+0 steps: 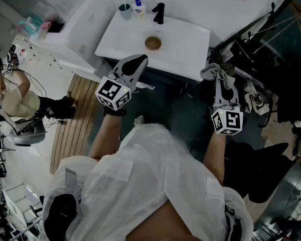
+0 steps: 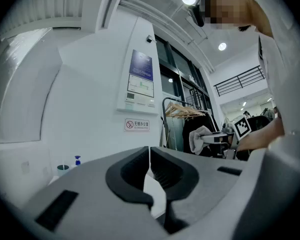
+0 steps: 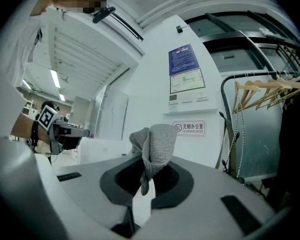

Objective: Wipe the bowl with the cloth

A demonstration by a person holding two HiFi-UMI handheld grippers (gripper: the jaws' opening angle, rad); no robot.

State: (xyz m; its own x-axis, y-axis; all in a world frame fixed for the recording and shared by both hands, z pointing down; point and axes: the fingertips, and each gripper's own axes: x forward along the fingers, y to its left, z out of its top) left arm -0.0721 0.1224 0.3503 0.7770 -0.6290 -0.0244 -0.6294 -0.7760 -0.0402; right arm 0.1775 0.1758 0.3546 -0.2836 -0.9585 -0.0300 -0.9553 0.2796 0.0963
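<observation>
A small brown bowl point(image 1: 153, 43) sits near the middle of a white table point(image 1: 190, 49) ahead of me. My left gripper point(image 1: 135, 62) hangs shut and empty just short of the table's near edge, below the bowl; in its own view the left gripper point(image 2: 150, 156) shows jaws pressed together. My right gripper point(image 1: 219, 75) is off the table's right corner, shut on a grey cloth point(image 1: 214, 73). The grey cloth point(image 3: 154, 146) sticks up bunched between the right gripper point(image 3: 149, 176) jaws. Across the room, the cloth point(image 2: 197, 138) also shows in the left gripper view.
At the table's far edge stand a teal cup point(image 1: 125, 11), a blue-capped bottle point(image 1: 139, 8) and a black object point(image 1: 159, 13). A clothes rack with wooden hangers point(image 3: 262, 91) and dark garments point(image 1: 276, 74) stands right. Wooden floor slats point(image 1: 75, 114) lie left, near a seated person point(image 1: 12, 102).
</observation>
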